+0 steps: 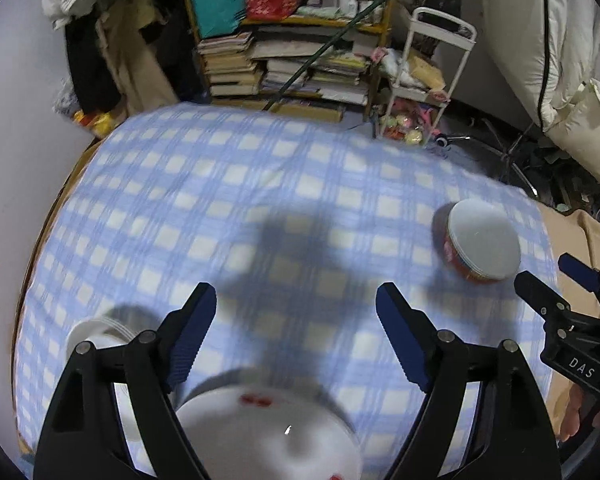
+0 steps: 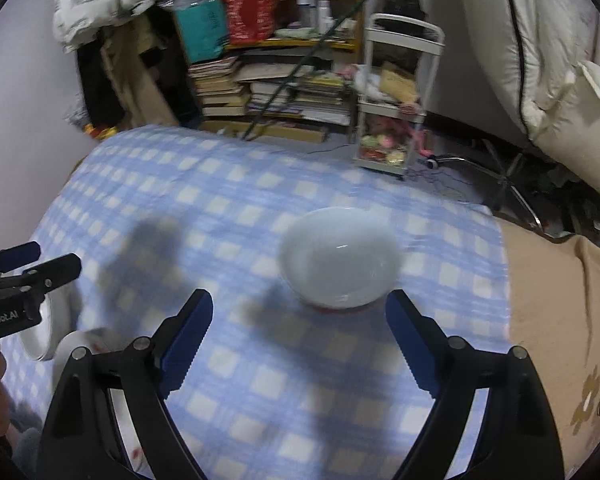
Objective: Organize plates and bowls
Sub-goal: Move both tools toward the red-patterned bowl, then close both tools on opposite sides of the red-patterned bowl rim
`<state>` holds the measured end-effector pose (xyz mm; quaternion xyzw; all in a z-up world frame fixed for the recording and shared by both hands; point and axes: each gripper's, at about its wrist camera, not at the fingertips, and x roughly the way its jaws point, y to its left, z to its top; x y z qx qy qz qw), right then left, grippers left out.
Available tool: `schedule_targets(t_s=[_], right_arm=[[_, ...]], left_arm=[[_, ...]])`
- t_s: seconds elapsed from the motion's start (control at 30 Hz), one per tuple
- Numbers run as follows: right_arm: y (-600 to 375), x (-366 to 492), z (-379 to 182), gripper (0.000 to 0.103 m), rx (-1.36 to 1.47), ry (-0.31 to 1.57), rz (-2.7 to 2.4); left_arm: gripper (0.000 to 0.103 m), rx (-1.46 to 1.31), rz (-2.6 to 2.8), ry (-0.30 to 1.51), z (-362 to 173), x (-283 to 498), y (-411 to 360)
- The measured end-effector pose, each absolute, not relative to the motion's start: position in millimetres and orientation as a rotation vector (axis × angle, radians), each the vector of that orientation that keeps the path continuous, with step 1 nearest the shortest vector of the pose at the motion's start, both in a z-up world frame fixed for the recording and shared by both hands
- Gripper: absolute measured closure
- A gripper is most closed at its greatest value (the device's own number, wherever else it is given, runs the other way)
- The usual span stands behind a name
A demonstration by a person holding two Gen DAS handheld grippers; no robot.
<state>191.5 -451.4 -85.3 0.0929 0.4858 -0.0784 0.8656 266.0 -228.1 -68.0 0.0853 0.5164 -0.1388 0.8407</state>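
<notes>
The right claw hangs with its blue-padded fingers spread wide apart and nothing between them, above the blue-and-white checked cloth covering the tabletop. Straight ahead of it, just beyond the fingertips and slightly toward the right finger, sits the round white bowl with a red outer band, upright, mouth up, near the tabletop's right edge. That is the relation that matters: the bowl lies dead forward of this claw, so a short advance would probably bring its near rim between the fingers. Being round, it has no long axis to line up with.

The left claw is likewise wide open and holds nothing. It hovers over the near-left part of the tabletop, above a white plate with small red markings lying flat below its fingers, with a further white dish partly hidden behind its left finger. From there the bowl is well apart, far to the right, so the right claw is clearly nearer to it.
</notes>
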Motion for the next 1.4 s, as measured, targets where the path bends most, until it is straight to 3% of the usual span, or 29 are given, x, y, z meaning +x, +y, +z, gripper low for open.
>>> schedule_targets(t_s=[0.33,0.83,0.93,0.97,1.0,1.03,1.07,1.1,1.13,1.2,1.23,1.4], right_arm=[[-507,213,-108,0.01,0.249,1.041,-0.241],[-541,232,-167,0.011,0.338,1.144,-0.278],[-542,234,-174,0.024,0.349,1.165,-0.262],[-542,235,-177,0.033,0.361,1.176,-0.25],[-542,235,-180,0.052,0.375,1.184,-0.234],[-543,235,-182,0.062,0.397,1.184,-0.211],[-544,235,-184,0.074,0.427,1.189,-0.192],[-544,235,-185,0.08,0.454,1.195,-0.174],[-544,235,-186,0.082,0.465,1.195,-0.168],[-541,236,-186,0.087,0.472,1.199,-0.152],[-540,236,-186,0.087,0.474,1.203,-0.145],[-533,230,-178,0.089,0.472,1.2,-0.151]], left_arm=[[0.022,0.195,-0.357,1.078,-92,290,-295],[0.022,0.298,-0.433,1.198,-145,314,-369],[0.022,0.322,-0.442,1.253,-156,316,-379],[0.026,0.332,-0.451,1.265,-159,315,-383],[0.034,0.348,-0.463,1.261,-160,313,-386],[0.037,0.35,-0.477,1.26,-160,311,-388],[0.049,0.346,-0.493,1.264,-161,310,-390],[0.06,0.337,-0.512,1.273,-161,308,-392],[0.065,0.33,-0.526,1.281,-162,306,-393],[0.087,0.323,-0.553,1.286,-162,302,-398],[0.092,0.323,-0.567,1.291,-163,300,-399],[0.094,0.346,-0.534,1.272,-157,291,-398]])
